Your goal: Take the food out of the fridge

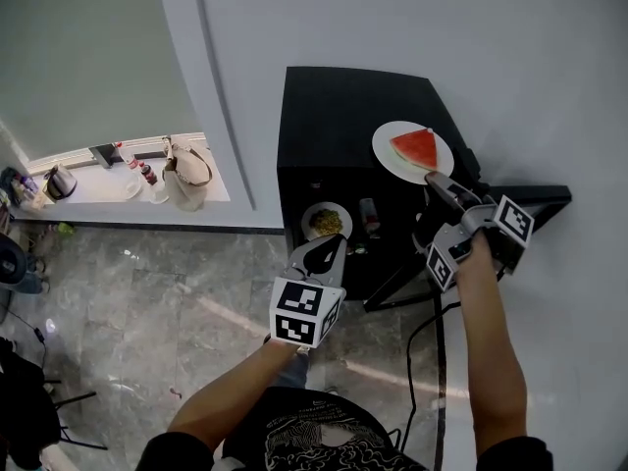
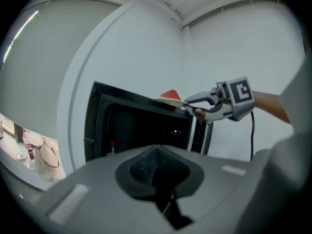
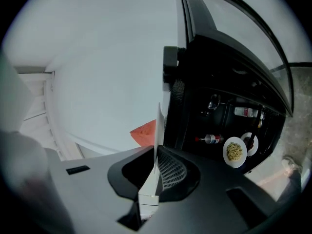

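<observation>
right tongs: clamped on plate rim | plate: carries watermelon slice, by right edge of fridge top | left tongs: together, empty

Plate edge-on within tool

The fridge has a smooth black casing, mostly matt, and stands on a floor of grey veined stone polished enough to throw back light. The plate is white, smooth and glossy like glazed ceramic. The right gripper and left gripper are dull grey plastic, the right one's jaws faced with a fine mesh texture.
</observation>
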The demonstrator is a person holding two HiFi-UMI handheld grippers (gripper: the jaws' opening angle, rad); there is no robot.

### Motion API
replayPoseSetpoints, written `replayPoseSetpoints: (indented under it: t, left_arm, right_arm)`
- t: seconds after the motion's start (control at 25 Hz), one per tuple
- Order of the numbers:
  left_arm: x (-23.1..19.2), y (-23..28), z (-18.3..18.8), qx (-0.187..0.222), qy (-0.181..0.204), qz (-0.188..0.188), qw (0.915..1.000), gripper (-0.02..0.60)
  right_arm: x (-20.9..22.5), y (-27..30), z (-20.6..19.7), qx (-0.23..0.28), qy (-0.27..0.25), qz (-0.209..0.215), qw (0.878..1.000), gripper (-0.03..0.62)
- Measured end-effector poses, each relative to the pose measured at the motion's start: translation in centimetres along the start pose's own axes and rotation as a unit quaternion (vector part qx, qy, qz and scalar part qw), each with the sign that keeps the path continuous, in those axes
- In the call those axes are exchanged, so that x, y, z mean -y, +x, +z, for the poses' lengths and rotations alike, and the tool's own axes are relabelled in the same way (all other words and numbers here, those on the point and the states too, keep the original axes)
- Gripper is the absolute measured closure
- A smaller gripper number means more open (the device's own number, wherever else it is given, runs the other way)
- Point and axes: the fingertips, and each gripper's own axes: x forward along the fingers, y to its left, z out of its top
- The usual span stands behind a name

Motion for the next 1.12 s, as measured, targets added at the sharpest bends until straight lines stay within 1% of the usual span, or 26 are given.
replayPoseSetpoints:
  t: [0.16, 0.52, 0.68, 0.92, 1.0, 1.12]
  left_arm:
    - [0.2, -0.3, 0.1, 0.001, 0.000, 0.000, 1.0000, 0.580]
    - [0.2, 0.3, -0.2, -0.002, -0.001, 0.000, 1.0000, 0.580]
    - [0.4, 0.2, -0.5, -0.004, -0.002, 0.000, 1.0000, 0.580]
    - [1.8, 0.4, -0.2, 0.000, -0.005, -0.005, 1.0000, 0.580]
    - [2.4, 0.3, -0.1, 0.003, -0.007, -0.007, 0.9999, 0.580]
    - [3.3, 0.1, -0.1, 0.006, -0.010, -0.009, 0.9999, 0.580]
  right_arm:
    - [-0.2, -0.1, 0.0, 0.011, 0.009, 0.006, 1.000, 0.582]
    - [-0.3, -0.2, 0.8, 0.027, -0.006, 0.030, 0.999, 0.580]
    - [-0.7, -1.1, 0.8, 0.029, -0.020, 0.040, 0.999, 0.579]
    - [-0.7, -4.4, 0.2, 0.045, -0.084, 0.045, 0.994, 0.574]
    - [-0.5, -5.5, -0.7, 0.041, -0.122, 0.042, 0.991, 0.574]
    - [0.6, -6.8, -2.7, 0.020, -0.192, 0.026, 0.981, 0.574]
